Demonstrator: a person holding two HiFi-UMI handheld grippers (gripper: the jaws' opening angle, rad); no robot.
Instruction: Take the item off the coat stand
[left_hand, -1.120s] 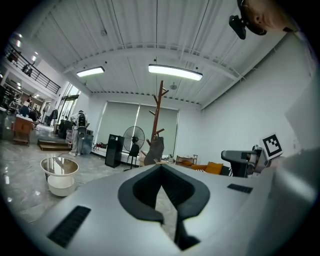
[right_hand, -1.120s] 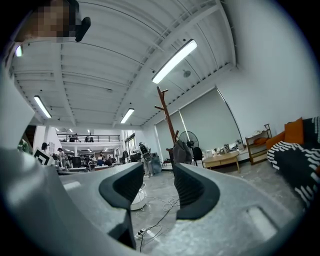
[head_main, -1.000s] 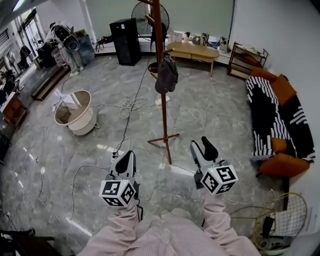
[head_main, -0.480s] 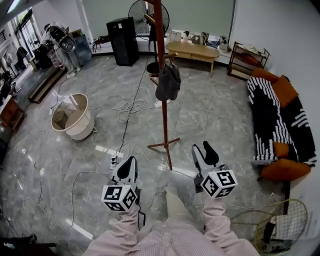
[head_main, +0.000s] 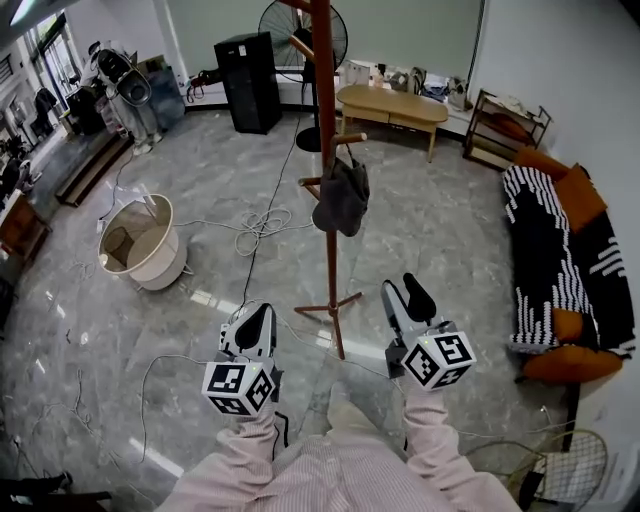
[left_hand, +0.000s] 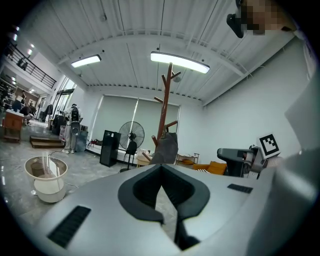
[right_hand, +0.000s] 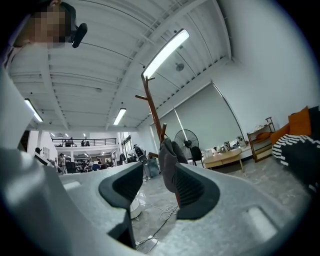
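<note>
A tall brown wooden coat stand (head_main: 327, 140) rises from the marble floor straight ahead. A dark grey garment (head_main: 342, 198) hangs limp from one of its pegs. Both grippers are held low in front of me, short of the stand's feet. My left gripper (head_main: 252, 327) is shut and holds nothing. My right gripper (head_main: 404, 296) is open and empty. In the left gripper view the stand (left_hand: 165, 107) and garment (left_hand: 165, 150) show above the shut left gripper (left_hand: 167, 210). In the right gripper view the garment (right_hand: 168, 167) appears between the spread jaws of the right gripper (right_hand: 155, 187), still far off.
Cables (head_main: 262, 216) run across the floor around the stand's base. A white basin (head_main: 140, 246) sits to the left. A fan (head_main: 296, 28), a black cabinet (head_main: 248, 80) and a wooden table (head_main: 392, 103) stand behind. A striped sofa (head_main: 560, 260) lines the right wall.
I have stepped closer to the coat stand, so the stand and the garment look nearer and larger. Both grippers keep about the same pose; nothing was taken hold of.
</note>
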